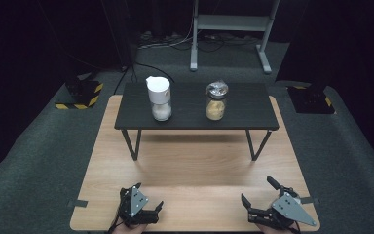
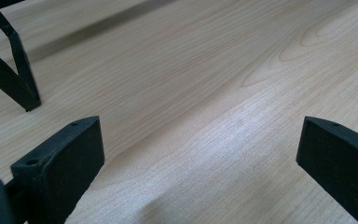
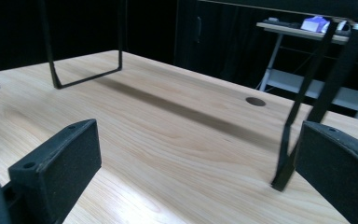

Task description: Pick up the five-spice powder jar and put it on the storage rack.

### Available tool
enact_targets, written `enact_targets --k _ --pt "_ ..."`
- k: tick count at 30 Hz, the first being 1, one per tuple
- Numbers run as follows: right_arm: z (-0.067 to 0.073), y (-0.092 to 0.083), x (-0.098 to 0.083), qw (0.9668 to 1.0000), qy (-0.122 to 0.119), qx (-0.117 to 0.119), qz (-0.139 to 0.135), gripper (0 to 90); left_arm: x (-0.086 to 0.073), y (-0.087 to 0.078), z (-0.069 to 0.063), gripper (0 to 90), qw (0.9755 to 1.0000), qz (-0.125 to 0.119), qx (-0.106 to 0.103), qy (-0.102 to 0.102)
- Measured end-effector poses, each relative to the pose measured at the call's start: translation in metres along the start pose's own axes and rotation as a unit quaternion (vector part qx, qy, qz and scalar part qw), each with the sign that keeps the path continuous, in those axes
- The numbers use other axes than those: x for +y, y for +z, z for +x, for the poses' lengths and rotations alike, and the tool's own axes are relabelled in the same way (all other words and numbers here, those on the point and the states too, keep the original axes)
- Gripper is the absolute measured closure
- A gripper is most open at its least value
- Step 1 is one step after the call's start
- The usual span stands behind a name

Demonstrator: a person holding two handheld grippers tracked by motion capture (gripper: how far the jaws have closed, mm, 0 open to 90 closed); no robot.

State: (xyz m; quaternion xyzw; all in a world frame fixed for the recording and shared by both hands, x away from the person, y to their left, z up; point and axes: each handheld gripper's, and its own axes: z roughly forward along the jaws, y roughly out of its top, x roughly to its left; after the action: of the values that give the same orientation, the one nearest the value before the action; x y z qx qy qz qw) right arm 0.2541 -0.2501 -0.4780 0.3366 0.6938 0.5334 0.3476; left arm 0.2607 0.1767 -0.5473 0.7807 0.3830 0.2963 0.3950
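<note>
- Plainly, the left claw (image 1: 148, 202) rests low at the near edge of the table (image 1: 195, 165), jaws spread wide and holding nothing; in the left gripper view bare wood lies between its pads.
- Ahead of it and slightly to its right, well apart, the white jar (image 1: 159, 98) stands upright on the black stand (image 1: 243, 119), which sits raised on thin legs toward the far side of the table.
- The brown jar (image 1: 216, 101) stands on the same stand, apart from the white jar, ahead of the right claw and to its left.
- The right claw (image 1: 259, 195) sits at the near right edge, jaws also released and empty; in the right gripper view a stand leg (image 3: 291, 140) rises just ahead of its right jaw.
- Risk, as I judge it: both jars are tall and narrow and stand up on a raised top, so a claw coming in too low could knock the stand's front edge and shake them.
- A one-sided touch high on either jar could tip it, and the white jar's cap looks tilted, so it may not be seated and could come off under a squeeze.
- The right claw could snag that leg if it swings forward without lifting first.
</note>
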Motion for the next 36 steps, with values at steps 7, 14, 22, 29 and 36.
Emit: enact_targets --k 7,14,22,29,36 --pt "-0.013 -0.011 -0.002 0.9998 0.009 -0.019 -0.003 0.0 0.000 0.000 0.000 0.9 1.0000 0.000 0.000 0.001" --pt "-0.022 -0.019 -0.004 0.9995 0.010 -0.031 -0.001 0.0 0.000 0.000 0.000 0.9 1.0000 0.000 0.000 0.000" --pt "-0.031 -0.028 -0.008 0.9988 0.013 -0.047 0.004 0.0 0.000 0.000 0.000 0.9 1.0000 -0.001 0.000 0.000" --pt "-0.041 -0.038 -0.015 0.9976 0.021 -0.066 0.008 0.0 0.000 0.000 0.000 0.9 1.0000 -0.002 -0.002 -0.001" --pt "-0.050 -0.048 -0.022 0.9959 0.032 -0.084 0.014 0.0 0.000 0.000 0.000 1.0 1.0000 -0.002 -0.002 0.001"
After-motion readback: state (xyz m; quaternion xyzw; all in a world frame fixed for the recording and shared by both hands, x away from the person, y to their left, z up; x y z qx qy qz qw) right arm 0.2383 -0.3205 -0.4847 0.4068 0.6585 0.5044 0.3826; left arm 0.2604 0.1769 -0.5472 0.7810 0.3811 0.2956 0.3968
